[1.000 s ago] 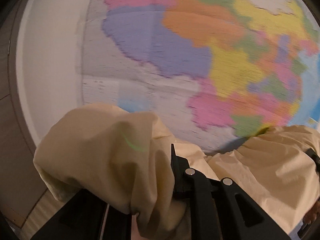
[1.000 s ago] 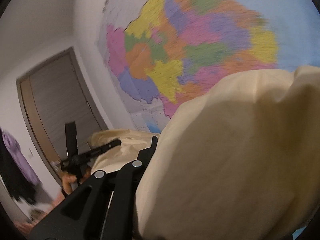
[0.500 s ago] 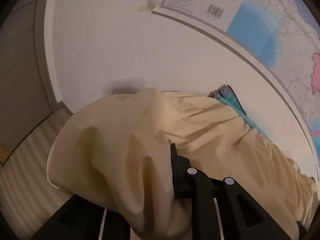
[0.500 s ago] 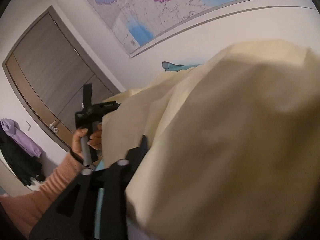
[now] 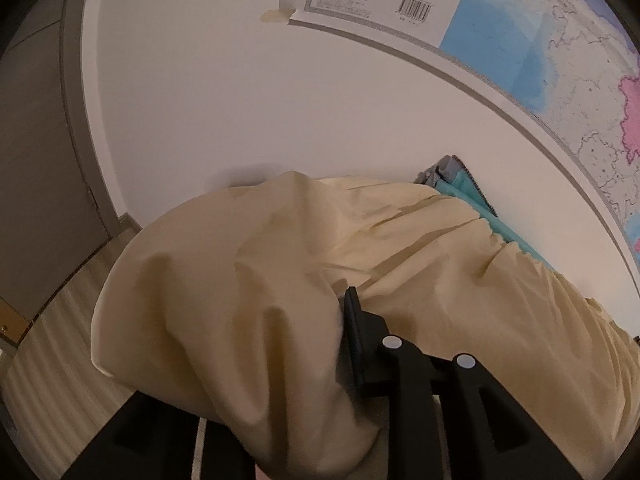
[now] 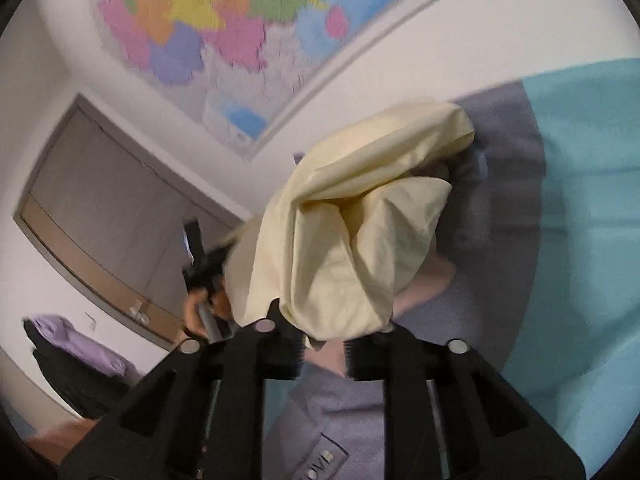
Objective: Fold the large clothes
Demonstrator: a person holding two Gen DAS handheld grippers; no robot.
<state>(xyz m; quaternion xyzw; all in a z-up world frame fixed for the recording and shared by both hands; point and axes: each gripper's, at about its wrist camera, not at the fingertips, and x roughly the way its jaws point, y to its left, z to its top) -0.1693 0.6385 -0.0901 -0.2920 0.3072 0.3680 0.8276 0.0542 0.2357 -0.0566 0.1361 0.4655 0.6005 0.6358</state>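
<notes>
A large pale yellow garment (image 5: 360, 264) drapes over my left gripper (image 5: 340, 340), which is shut on a fold of it; only the right finger (image 5: 356, 328) shows, the other is under the cloth. In the right wrist view the same garment (image 6: 352, 232) hangs bunched just ahead of my right gripper (image 6: 322, 356). Its jaws stand apart, with cloth hanging by the left finger (image 6: 280, 344). The left gripper (image 6: 200, 264) and the hand holding it show behind the garment.
A teal and grey bed cover (image 6: 580, 220) lies below and to the right. A coloured wall map (image 6: 224, 32) hangs on the white wall (image 5: 240, 100). A grey door (image 6: 100, 208) and hanging dark and purple clothes (image 6: 72, 356) are at left. Wood floor (image 5: 52, 360) is below.
Both grippers have swung down from the map toward the bed. The right gripper has opened and the garment has slipped out ahead of it. The left gripper still holds the cloth.
</notes>
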